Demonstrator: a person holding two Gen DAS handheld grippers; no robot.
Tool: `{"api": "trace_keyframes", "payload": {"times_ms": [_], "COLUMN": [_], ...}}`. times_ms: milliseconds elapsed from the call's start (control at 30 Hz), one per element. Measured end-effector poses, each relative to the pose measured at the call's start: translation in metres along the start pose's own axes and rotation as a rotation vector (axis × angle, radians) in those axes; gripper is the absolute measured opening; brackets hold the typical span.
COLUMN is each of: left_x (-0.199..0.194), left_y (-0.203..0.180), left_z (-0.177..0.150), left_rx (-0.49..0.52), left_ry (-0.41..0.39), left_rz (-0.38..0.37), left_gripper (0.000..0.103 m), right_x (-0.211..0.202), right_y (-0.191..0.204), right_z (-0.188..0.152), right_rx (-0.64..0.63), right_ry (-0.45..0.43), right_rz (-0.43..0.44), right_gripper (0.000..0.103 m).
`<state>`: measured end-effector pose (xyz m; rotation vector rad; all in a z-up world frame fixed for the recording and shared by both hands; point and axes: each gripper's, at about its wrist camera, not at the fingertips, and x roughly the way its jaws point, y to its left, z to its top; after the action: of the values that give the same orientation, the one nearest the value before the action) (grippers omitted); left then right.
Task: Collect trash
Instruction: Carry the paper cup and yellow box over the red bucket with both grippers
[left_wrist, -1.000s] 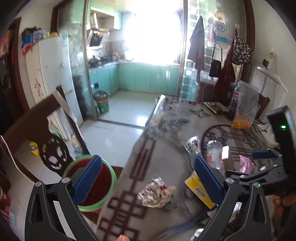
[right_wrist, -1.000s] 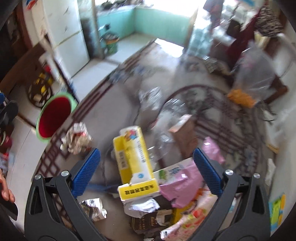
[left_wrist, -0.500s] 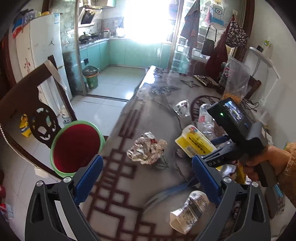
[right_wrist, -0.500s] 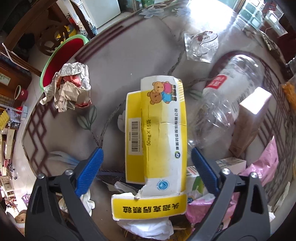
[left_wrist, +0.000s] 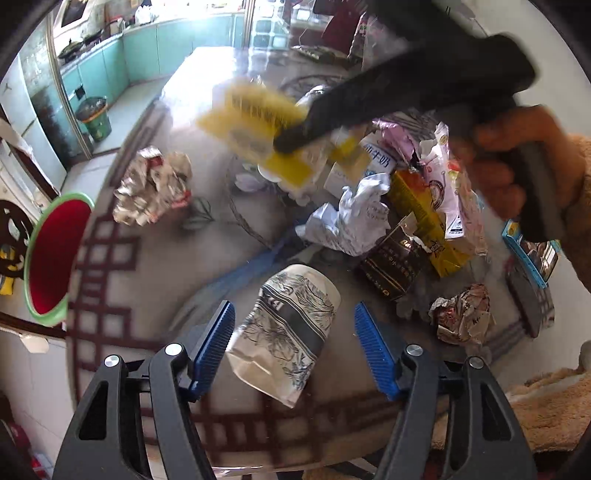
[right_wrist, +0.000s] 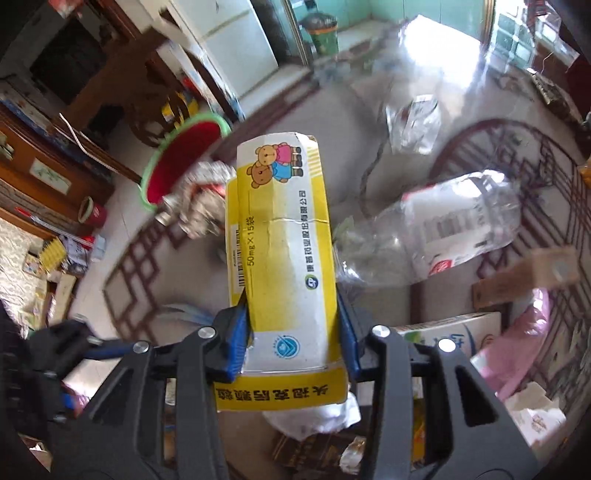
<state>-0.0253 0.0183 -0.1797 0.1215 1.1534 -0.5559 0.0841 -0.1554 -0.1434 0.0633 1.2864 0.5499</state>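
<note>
My right gripper (right_wrist: 291, 332) is shut on a yellow and white medicine box (right_wrist: 284, 254) and holds it above the table; the box shows blurred in the left wrist view (left_wrist: 258, 125). My left gripper (left_wrist: 295, 347) is open, its fingers on either side of a crushed black-and-white paper cup (left_wrist: 288, 328) lying on the table. A crumpled foil ball (left_wrist: 151, 184) lies at the left. A red bin with a green rim (left_wrist: 51, 254) stands on the floor beside the table and also shows in the right wrist view (right_wrist: 181, 158).
A pile of trash sits at the right: white crumpled paper (left_wrist: 351, 218), a dark packet (left_wrist: 391, 258), a yellow carton (left_wrist: 424, 218), another foil ball (left_wrist: 461, 314). A clear plastic bottle (right_wrist: 443, 236), a crushed clear cup (right_wrist: 413, 122) and a pink bag (right_wrist: 517, 343) lie on the table.
The right gripper has closed on the yellow box and lifted it. The left gripper has dropped down and forward and now straddles the crushed paper cup.
</note>
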Motion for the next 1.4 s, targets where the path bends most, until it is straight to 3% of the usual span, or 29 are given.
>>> {"api": "trace_keyframes", "payload": {"times_ms": [67,300,333,433,633,900,1133,1400], "left_x": [0.002,0.024,0.028,0.035,0.019,-0.055,-0.090,-0.100], "left_y": [0.002,0.028,0.028,0.035,0.046,0.077,0.139,0.255], "left_z": [0.000,-0.007,-0.009,-0.011,0.001,0.057,0.086,0.082], "left_rx": [-0.031,-0.140,-0.139,-0.199,-0.220,-0.164,-0.191,-0.301], "left_ry": [0.003,0.042,0.054,0.052,0.012,-0.200,-0.289,-0.271], "left_rz": [0.002,-0.038,-0.048,-0.129,-0.142,-0.092,0.010,0.177], "left_gripper": [0.054,0.051,0.034,0.010,0.010,0.010,0.010,0.010], "right_x": [-0.011,-0.037,-0.040,-0.042,-0.050,-0.068,-0.060,-0.010], "right_y": [0.004,0.016,0.016,0.016,0.012,0.027,0.057,0.107], "right_z": [0.003,-0.010,-0.012,-0.013,-0.015,-0.005,0.033,0.079], "right_rx": [0.015,0.064,0.072,0.103,0.178,0.270,0.280,0.251], "right_ry": [-0.051,-0.149,-0.154,-0.166,-0.191,-0.284,-0.309,-0.259], "right_rz": [0.018,0.108,0.114,0.118,0.107,0.046,0.003,0.028], "right_gripper": [0.041,0.041,0.041,0.041,0.041,0.041,0.041,0.041]}}
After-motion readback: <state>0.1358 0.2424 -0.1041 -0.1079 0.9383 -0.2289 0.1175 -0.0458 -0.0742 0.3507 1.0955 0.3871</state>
